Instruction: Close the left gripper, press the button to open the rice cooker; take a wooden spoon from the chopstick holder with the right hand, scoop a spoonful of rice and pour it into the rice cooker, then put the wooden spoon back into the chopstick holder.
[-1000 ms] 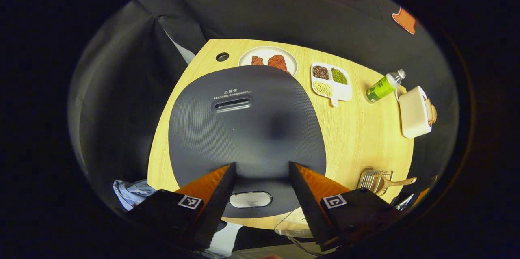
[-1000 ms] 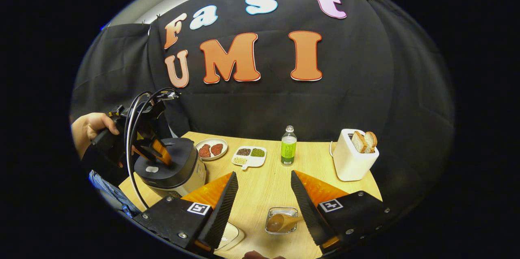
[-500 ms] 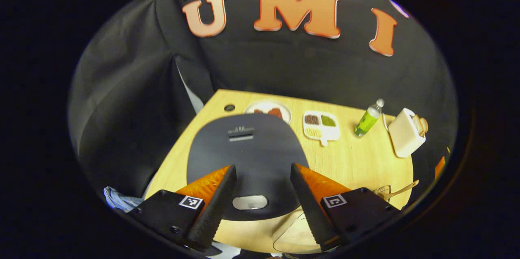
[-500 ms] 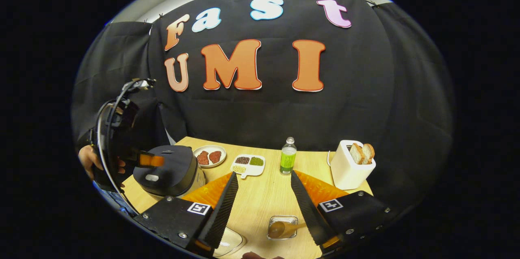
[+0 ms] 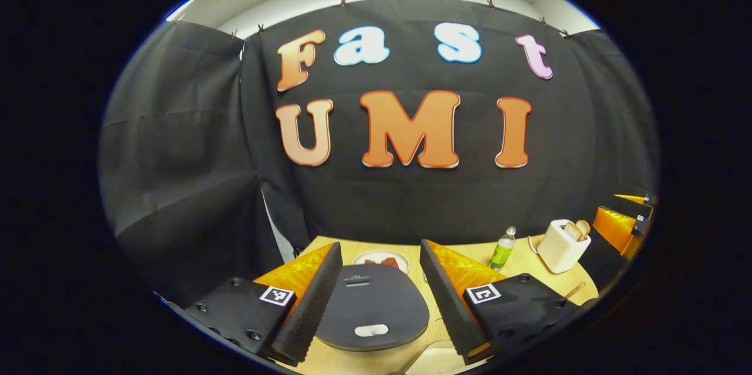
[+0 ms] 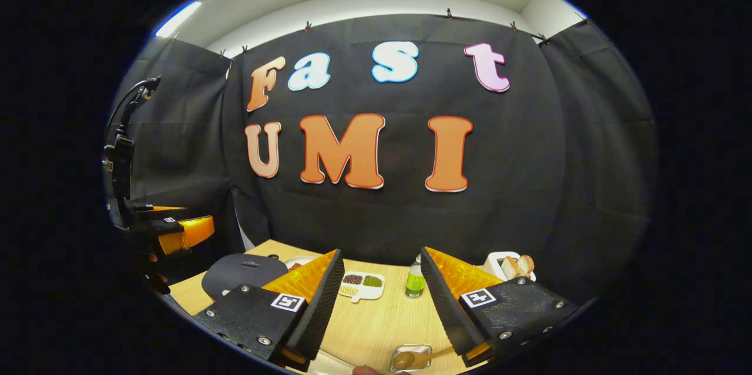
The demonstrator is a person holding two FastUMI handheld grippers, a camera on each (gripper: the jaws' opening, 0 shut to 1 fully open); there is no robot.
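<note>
Closest to you, your left gripper (image 5: 376,298) has its fingers wide apart and holds nothing. It hangs above the rice cooker (image 5: 371,307), touching nothing. The cooker's dark lid lies flat and shut, and the pale button (image 5: 372,330) at its near edge shows between the fingers. So the first step is not done, as I judge: you must bring the fingers together and press that button.

Your right gripper (image 6: 376,304) is also wide and empty, and it is raised over the table (image 6: 370,328). Just below it, at the near edge, stands the chopstick holder (image 6: 409,357) with the wooden spoon (image 6: 411,357) in it, untouched. Taking the spoon, scooping, pouring and putting it back are all left to do.

Farther on the table you see the divided tray (image 6: 359,284) with grains, the green bottle (image 6: 415,282) and the toaster (image 6: 510,266) with bread. Which dish holds the rice to scoop, I cannot tell. Behind the cooker a plate (image 5: 380,260) with red pieces lies near the wall.
</note>
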